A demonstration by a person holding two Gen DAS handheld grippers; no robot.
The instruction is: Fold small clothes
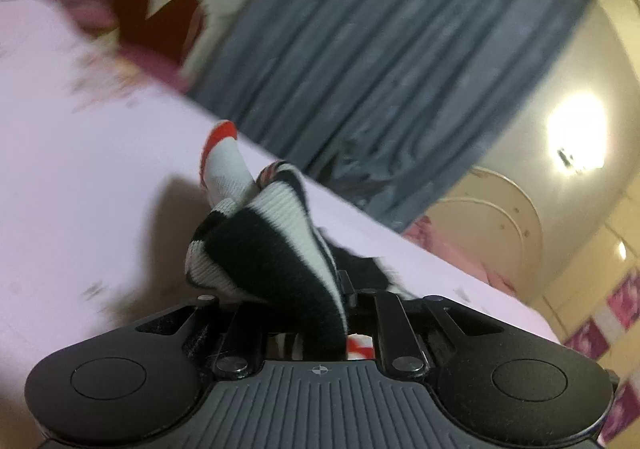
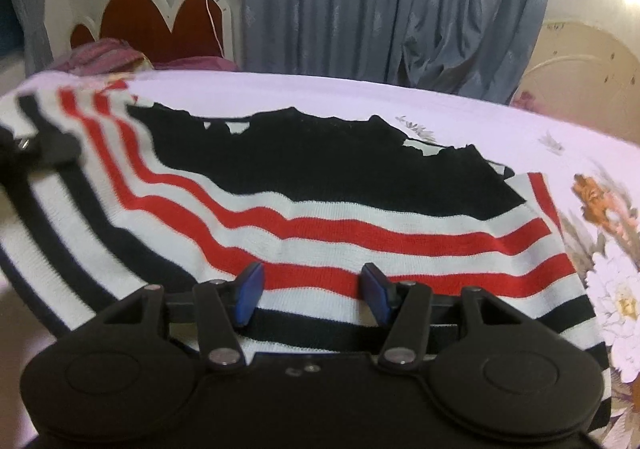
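Fabric of the striped garment (image 2: 320, 233) is clamped in the left gripper (image 1: 320, 289); right gripper (image 2: 312, 289), fingers apart, hovers above it. Carry the fold across evenly, keeping the edge taut.

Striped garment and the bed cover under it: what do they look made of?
The striped garment looks like a soft matte knit, probably cotton or acrylic: fine ribbed rows show in its white bands, and it bunches thickly where the left gripper pinches it. The bed cover looks like thin, smooth woven cloth with a printed flower pattern; the fibre cannot be told.
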